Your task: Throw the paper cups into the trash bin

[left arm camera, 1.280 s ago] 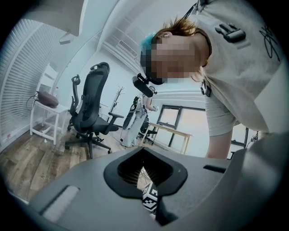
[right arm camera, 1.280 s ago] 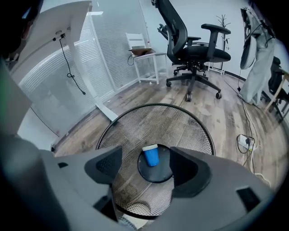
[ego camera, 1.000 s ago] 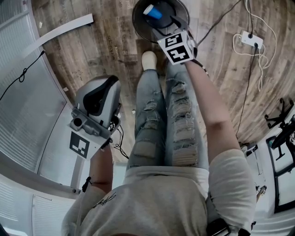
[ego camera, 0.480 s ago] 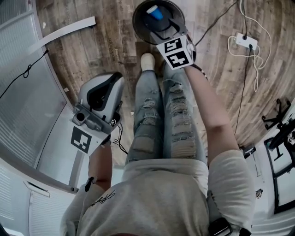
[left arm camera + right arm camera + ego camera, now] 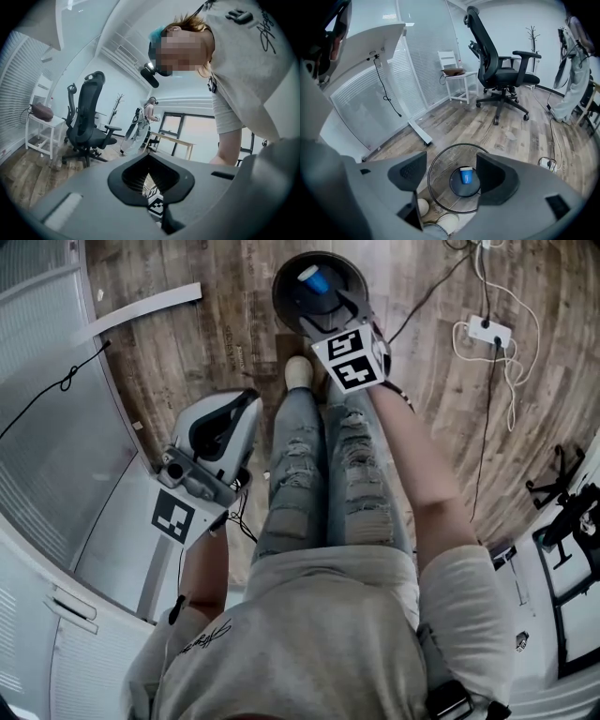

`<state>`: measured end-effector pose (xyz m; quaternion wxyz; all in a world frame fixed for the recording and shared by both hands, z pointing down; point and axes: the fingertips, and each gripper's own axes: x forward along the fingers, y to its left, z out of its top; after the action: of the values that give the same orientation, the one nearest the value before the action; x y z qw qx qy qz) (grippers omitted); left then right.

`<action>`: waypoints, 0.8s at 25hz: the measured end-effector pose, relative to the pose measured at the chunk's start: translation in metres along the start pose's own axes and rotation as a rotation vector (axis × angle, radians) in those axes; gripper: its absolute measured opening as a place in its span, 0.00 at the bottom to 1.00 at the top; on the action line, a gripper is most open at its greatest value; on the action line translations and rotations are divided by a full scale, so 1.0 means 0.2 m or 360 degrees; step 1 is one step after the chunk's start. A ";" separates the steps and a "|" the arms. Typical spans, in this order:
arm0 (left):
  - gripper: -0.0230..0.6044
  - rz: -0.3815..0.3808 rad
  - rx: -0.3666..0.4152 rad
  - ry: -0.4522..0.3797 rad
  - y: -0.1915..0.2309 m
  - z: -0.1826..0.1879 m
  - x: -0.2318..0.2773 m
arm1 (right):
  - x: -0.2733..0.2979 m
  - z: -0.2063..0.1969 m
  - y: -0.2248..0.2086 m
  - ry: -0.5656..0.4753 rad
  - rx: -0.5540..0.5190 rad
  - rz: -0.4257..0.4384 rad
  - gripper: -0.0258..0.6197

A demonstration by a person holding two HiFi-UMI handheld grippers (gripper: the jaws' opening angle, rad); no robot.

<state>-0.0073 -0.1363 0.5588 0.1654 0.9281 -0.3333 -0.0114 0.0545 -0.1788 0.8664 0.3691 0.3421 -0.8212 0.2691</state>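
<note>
A black wire trash bin [image 5: 284,298] stands on the wood floor in front of the person's feet. One blue paper cup [image 5: 313,279] lies at its bottom; in the right gripper view the cup [image 5: 466,175] shows inside the bin [image 5: 436,180]. My right gripper [image 5: 330,315] hangs just above the bin's near rim, open, with nothing between its jaws [image 5: 450,171]. My left gripper [image 5: 234,418] is held at the person's left side at thigh height, away from the bin. Its jaws are closed together and empty [image 5: 151,176], pointing up toward the person.
The person's legs and a light shoe [image 5: 299,371] are right beside the bin. A white desk foot [image 5: 141,310] lies on the floor to the left, by a frosted partition [image 5: 370,93]. A power strip with cables [image 5: 489,331] lies to the right. An office chair [image 5: 501,65] stands farther off.
The blue cup stays in the bin. My right gripper has drawn back slightly over the near rim. My left gripper has drifted a little to the right and up.
</note>
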 end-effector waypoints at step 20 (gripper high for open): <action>0.04 -0.0011 0.0059 -0.0004 -0.14 0.28 0.00 | -0.32 0.28 0.11 -0.0065 -0.0070 0.0040 0.52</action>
<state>0.0024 -0.1336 0.4979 0.1478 0.9321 -0.3305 -0.0070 0.0462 -0.1804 0.7785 0.3563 0.3290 -0.8385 0.2485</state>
